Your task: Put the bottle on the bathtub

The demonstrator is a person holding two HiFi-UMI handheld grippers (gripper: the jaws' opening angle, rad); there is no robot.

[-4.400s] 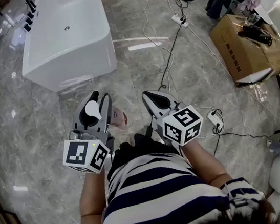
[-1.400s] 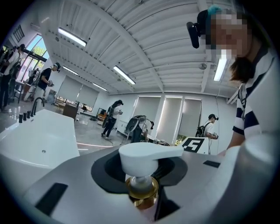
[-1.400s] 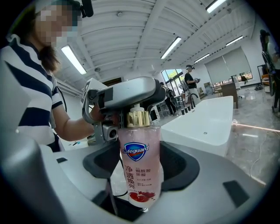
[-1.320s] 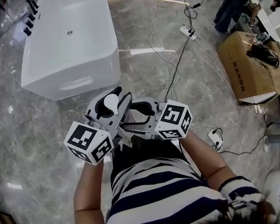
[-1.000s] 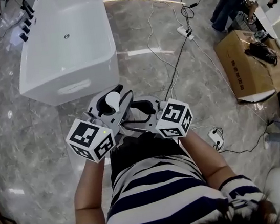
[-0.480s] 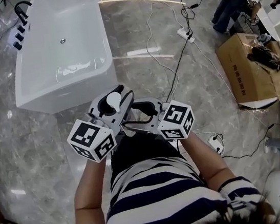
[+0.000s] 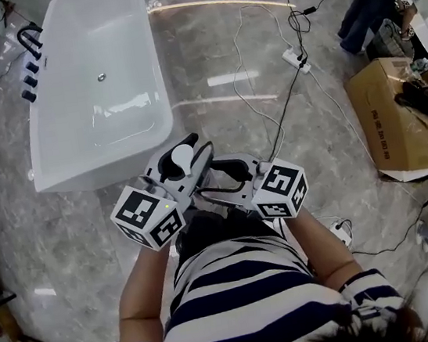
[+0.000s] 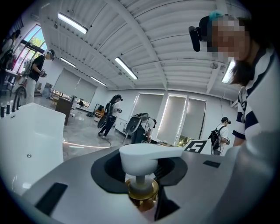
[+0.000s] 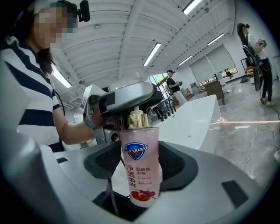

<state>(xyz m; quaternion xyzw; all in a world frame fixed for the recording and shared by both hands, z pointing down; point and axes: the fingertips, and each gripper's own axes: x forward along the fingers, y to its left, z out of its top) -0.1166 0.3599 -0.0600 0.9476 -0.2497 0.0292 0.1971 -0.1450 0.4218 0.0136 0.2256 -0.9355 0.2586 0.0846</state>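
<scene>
"Two grippers meet at one bottle (image 9: 141,170); which of them has it?"

"The left gripper (image 8: 144,162). Its jaws pinch the neck at the gold collar (image 8: 142,189), and the white pump head (image 8: 146,154) sits just above them."

"And the right gripper (image 9: 140,155)?"

"It points at the bottle from the person's right with its jaws spread wide, one on either side of the pink body. A dark gap shows beside the bottle on one side, so nothing is clamped there."

"Where is the bottle against the bathtub (image 7: 99,166)?"

"Off it. In the head view the bottle is in the air in front of the person's striped shirt (image 7: 240,297), over the grey marble floor (image 7: 208,72). It is near the tub's closest end but apart from it. The tub is white, with black taps (image 7: 26,54) at its far left side."

"Anything else about?"

"White and black cables (image 7: 269,111) run across the floor to the right of the tub. A cardboard box (image 7: 395,113) stands well apart at the right edge."
</scene>
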